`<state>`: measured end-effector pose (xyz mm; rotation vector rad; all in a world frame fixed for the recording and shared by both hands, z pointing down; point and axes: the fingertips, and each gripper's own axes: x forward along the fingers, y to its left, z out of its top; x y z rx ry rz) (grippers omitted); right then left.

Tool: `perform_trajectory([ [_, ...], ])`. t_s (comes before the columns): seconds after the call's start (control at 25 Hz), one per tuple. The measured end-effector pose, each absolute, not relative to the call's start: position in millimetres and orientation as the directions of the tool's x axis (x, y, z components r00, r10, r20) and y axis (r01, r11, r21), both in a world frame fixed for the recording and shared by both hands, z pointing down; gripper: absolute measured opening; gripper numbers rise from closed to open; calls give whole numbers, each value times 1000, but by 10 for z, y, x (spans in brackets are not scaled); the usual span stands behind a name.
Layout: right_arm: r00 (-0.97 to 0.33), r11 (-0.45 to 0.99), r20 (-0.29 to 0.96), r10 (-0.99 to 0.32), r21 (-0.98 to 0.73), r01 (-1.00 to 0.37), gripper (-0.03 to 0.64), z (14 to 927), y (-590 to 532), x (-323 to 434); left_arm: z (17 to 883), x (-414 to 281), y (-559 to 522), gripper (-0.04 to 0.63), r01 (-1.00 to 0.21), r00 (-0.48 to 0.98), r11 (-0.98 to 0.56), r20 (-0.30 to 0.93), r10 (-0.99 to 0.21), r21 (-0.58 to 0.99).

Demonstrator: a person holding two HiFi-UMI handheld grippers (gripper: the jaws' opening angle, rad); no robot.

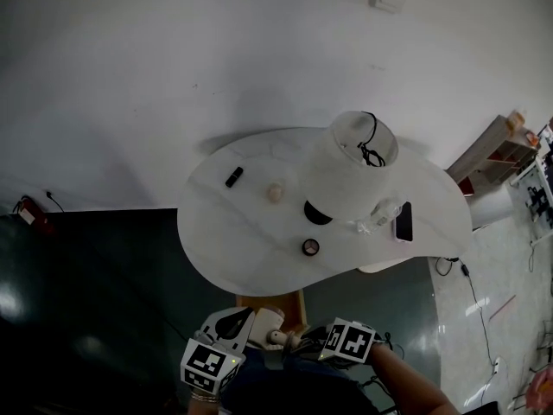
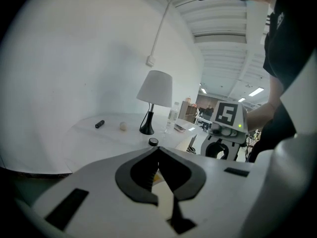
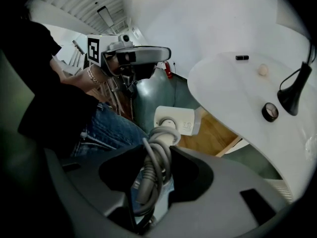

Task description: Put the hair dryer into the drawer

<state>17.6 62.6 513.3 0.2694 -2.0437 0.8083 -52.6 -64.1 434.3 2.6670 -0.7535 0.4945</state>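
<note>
The hair dryer point(image 3: 176, 120) is white, and a grey cord is wound round its handle point(image 3: 153, 167). My right gripper point(image 3: 157, 155) is shut on that cord-wrapped handle, and the dryer's head points away over the open wooden drawer point(image 3: 214, 137). In the head view the dryer point(image 1: 275, 322) hangs between both grippers, just below the drawer point(image 1: 272, 303) under the table's near edge. My left gripper point(image 2: 158, 150) has its jaw tips together with nothing between them. It sits left of the dryer point(image 1: 233, 327), and the right gripper point(image 1: 315, 340) sits to the dryer's right.
A white curved table point(image 1: 225, 258) carries a lamp point(image 1: 350, 167), a small black cylinder point(image 1: 233, 177), a beige ball point(image 1: 275, 193), a black ring point(image 1: 310, 247), a clear bottle point(image 1: 380, 214) and a phone point(image 1: 403, 221). Dark green floor lies on both sides. The person's legs are close behind.
</note>
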Motion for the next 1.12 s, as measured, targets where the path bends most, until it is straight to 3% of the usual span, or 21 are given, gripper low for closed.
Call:
perform_trajectory([
  [1.12, -353, 688, 935, 42, -283, -668, 181, 5771, 294, 200, 4757, -826, -674, 15, -536, 790, -801, 495, -363, 268],
])
